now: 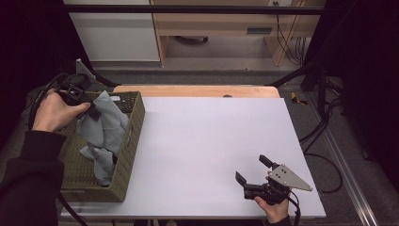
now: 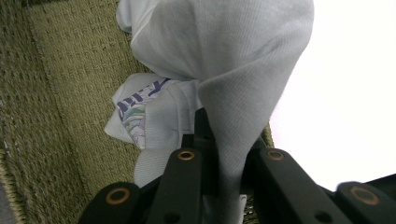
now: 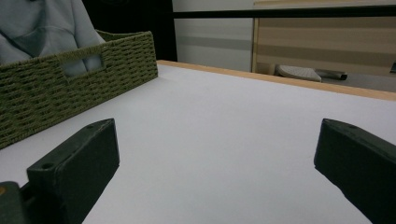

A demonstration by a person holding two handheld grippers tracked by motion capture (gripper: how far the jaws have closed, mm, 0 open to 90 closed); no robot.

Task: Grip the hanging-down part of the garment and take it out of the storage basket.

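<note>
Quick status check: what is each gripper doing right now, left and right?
Left gripper: shut on the grey cloth, over the woven basket.
Right gripper: open, holding nothing, over the white table.

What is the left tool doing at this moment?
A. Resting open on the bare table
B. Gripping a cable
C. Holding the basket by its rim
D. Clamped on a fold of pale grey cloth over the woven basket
D: the left tool has its jaws pinched on the grey cloth, lifted above the olive basket.
</note>
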